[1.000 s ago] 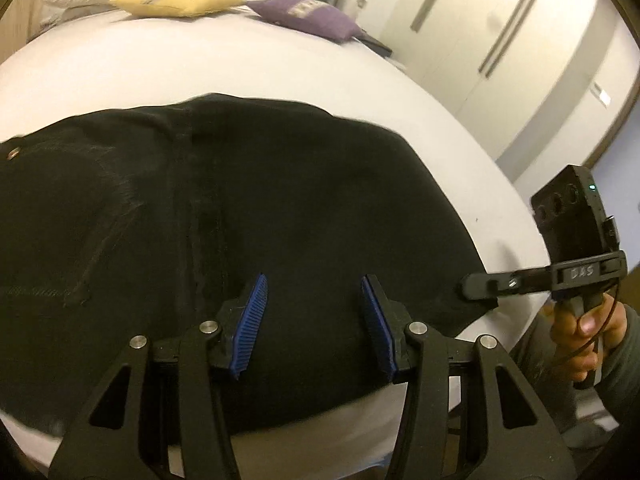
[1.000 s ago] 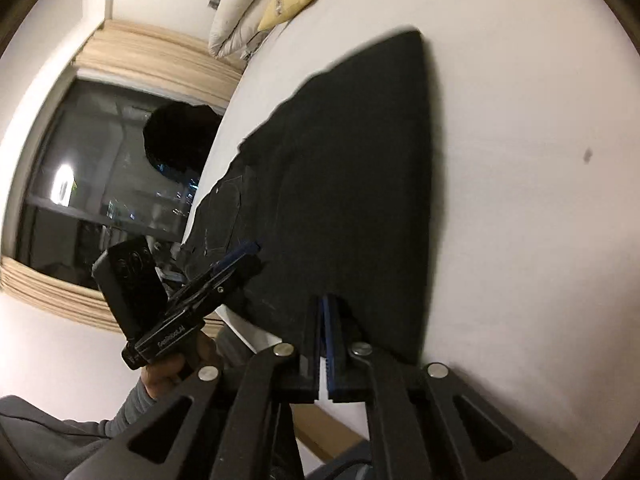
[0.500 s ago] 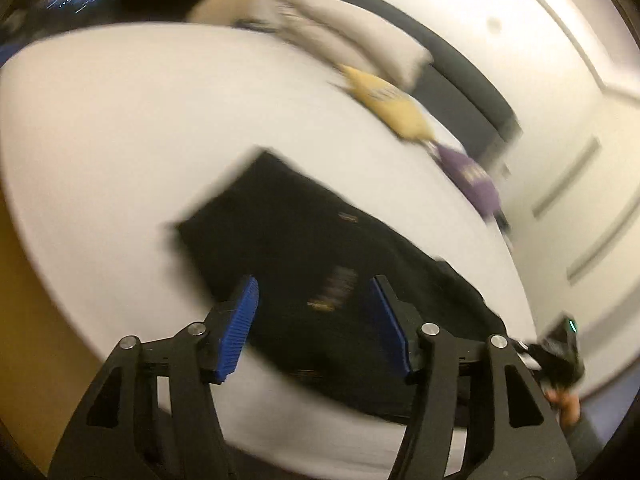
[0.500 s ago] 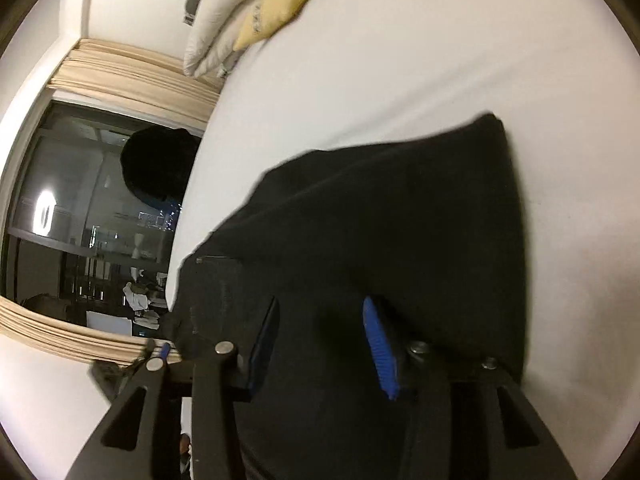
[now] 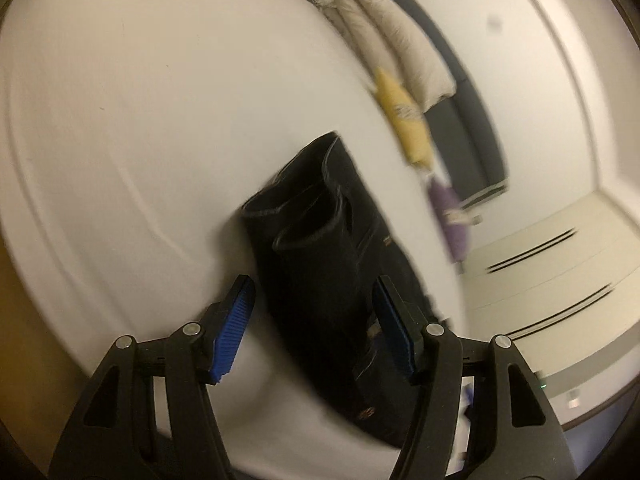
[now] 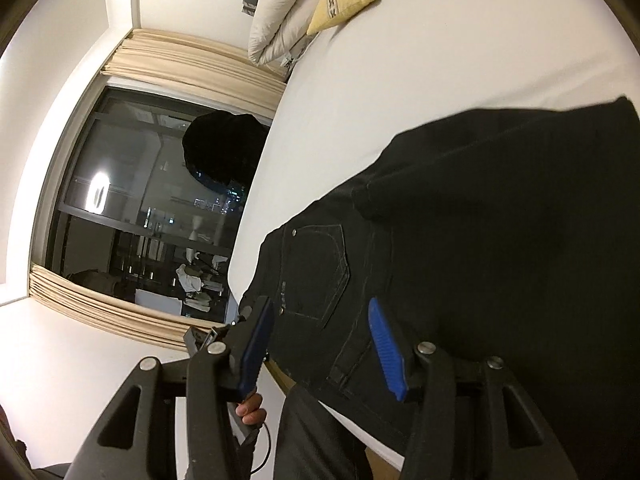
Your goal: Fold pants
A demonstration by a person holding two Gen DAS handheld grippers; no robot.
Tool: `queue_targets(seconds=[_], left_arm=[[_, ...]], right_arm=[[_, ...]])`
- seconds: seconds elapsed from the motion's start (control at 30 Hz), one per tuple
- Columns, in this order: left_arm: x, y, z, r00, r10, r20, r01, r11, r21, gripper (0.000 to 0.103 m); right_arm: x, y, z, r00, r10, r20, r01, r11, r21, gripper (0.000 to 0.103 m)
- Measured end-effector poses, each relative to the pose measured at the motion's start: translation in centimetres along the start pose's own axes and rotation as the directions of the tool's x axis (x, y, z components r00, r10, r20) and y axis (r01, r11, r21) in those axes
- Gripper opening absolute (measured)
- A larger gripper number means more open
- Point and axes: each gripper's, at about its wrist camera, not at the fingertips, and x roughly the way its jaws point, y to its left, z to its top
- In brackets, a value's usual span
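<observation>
Black pants (image 5: pixel 320 280) lie folded on the white bed (image 5: pixel 140 120), their hem ends pointing away in the blurred left wrist view. My left gripper (image 5: pixel 314 320) hovers open over the near part, its blue pads clear of the cloth on either side. In the right wrist view the pants (image 6: pixel 500 240) show a stitched back pocket (image 6: pixel 320 268) under a folded-over layer. My right gripper (image 6: pixel 320 340) hangs above the waist area; its jaws are opening and the pads press on nothing. A person's hand (image 6: pixel 250 408) shows below the left finger.
White pillows (image 5: pixel 400 40), a yellow cushion (image 5: pixel 408 120) and a purple cushion (image 5: pixel 452 220) lie at the head of the bed. Wardrobe doors (image 5: pixel 560 280) stand beyond it. A dark window (image 6: pixel 140 200) with beige curtains is past the bed's edge.
My right gripper, shut at the pants' near edge before, has opened and moved over the waist. My left gripper swung round and rolled, so it now looks along the pants from one end.
</observation>
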Motion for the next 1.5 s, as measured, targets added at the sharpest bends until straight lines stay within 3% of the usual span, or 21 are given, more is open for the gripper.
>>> queue_targets(seconds=[0.1, 0.2, 0.27, 0.43, 0.6, 0.7, 0.77, 0.87, 0.93, 0.97, 1.03, 1.07, 1.1, 1.13, 1.23, 1.33, 1.4, 1.5], left_arm=[[1.0, 2.0, 0.7, 0.997, -0.083, -0.003, 0.083, 0.995, -0.051, 0.060], [1.9, 3.2, 1.5, 0.995, -0.101, -0.014, 0.101, 0.993, -0.055, 0.055], [1.9, 3.3, 1.8, 0.997, -0.077, -0.019, 0.076, 0.996, -0.046, 0.030], [1.9, 4.5, 2.2, 0.996, -0.092, -0.021, 0.089, 0.992, -0.084, 0.014], [1.1, 4.7, 1.8, 0.995, -0.098, 0.002, 0.098, 0.990, -0.097, 0.011], [-0.3, 3.8, 1.0, 0.998, -0.067, 0.014, 0.068, 0.995, -0.078, 0.011], [-1.5, 1.5, 0.7, 0.999, -0.038, 0.023, 0.039, 0.999, -0.032, 0.011], [-2.6, -4.3, 0.4, 0.999, -0.005, 0.045, 0.000, 0.992, 0.130, 0.011], [-2.8, -9.9, -0.9, 0.999, 0.001, 0.043, -0.014, 0.953, 0.303, 0.011], [-2.4, -13.1, -2.2, 1.000, 0.006, 0.030, -0.018, 0.915, 0.404, 0.011], [0.1, -19.3, -6.8, 0.999, 0.023, -0.041, 0.006, 0.805, 0.593, 0.011], [0.9, -20.6, -8.7, 0.997, 0.041, -0.071, 0.014, 0.767, 0.642, 0.011], [3.3, -22.0, -12.0, 0.990, 0.080, -0.118, 0.028, 0.703, 0.711, 0.011], [5.2, -22.1, -13.9, 0.983, 0.104, -0.154, 0.041, 0.687, 0.725, 0.011], [7.7, -21.3, -16.8, 0.965, 0.131, -0.229, 0.067, 0.717, 0.694, 0.011], [8.2, -21.1, -18.2, 0.962, 0.166, -0.217, 0.045, 0.685, 0.727, 0.011], [8.8, -21.4, -18.1, 0.959, 0.175, -0.222, 0.043, 0.686, 0.726, 0.011], [8.6, -21.7, -18.4, 0.962, 0.178, -0.206, 0.035, 0.670, 0.742, 0.011]], right_arm=[[0.8, 1.5, -0.2, 1.000, -0.004, -0.003, 0.004, 1.000, 0.006, 0.053], [0.8, 1.5, -0.5, 1.000, -0.009, -0.007, 0.009, 1.000, 0.004, 0.053], [0.8, 1.6, -0.7, 1.000, -0.005, -0.007, 0.005, 1.000, 0.002, 0.053], [1.7, 2.5, 0.1, 1.000, 0.009, 0.000, -0.009, 1.000, 0.015, 0.053], [3.0, 2.6, 0.8, 1.000, -0.003, -0.005, 0.003, 1.000, 0.025, 0.053], [3.3, 2.5, 1.0, 1.000, -0.021, -0.007, 0.021, 0.999, 0.028, 0.053], [3.1, 1.9, 1.2, 0.999, -0.047, -0.001, 0.047, 0.998, 0.046, 0.053], [2.2, 0.7, 1.3, 0.998, -0.062, 0.016, 0.060, 0.995, 0.080, 0.060], [1.2, -0.1, 1.6, 0.997, -0.074, 0.030, 0.070, 0.991, 0.116, 0.066], [0.7, -0.5, 1.8, 0.997, -0.065, 0.037, 0.059, 0.989, 0.135, 0.068], [-0.3, -1.0, 2.4, 0.997, -0.047, 0.059, 0.037, 0.987, 0.156, 0.070], [-0.8, -1.1, 2.7, 0.997, -0.037, 0.074, 0.025, 0.987, 0.159, 0.072], [-1.5, -1.2, 3.1, 0.995, -0.025, 0.095, 0.009, 0.987, 0.161, 0.074], [-2.1, -1.3, 3.4, 0.994, -0.014, 0.109, -0.004, 0.987, 0.163, 0.075], [-2.9, -1.5, 4.0, 0.996, 0.012, 0.088, -0.027, 0.985, 0.168, 0.083], [-1.8, -2.5, 4.9, 0.999, 0.034, 0.016, -0.037, 0.981, 0.190, 0.084], [-1.0, -3.5, 5.4, 0.999, 0.036, 0.016, -0.039, 0.973, 0.227, 0.084], [0.5, -4.0, 5.8, 0.995, 0.104, -0.001, -0.100, 0.958, 0.270, 0.084]])
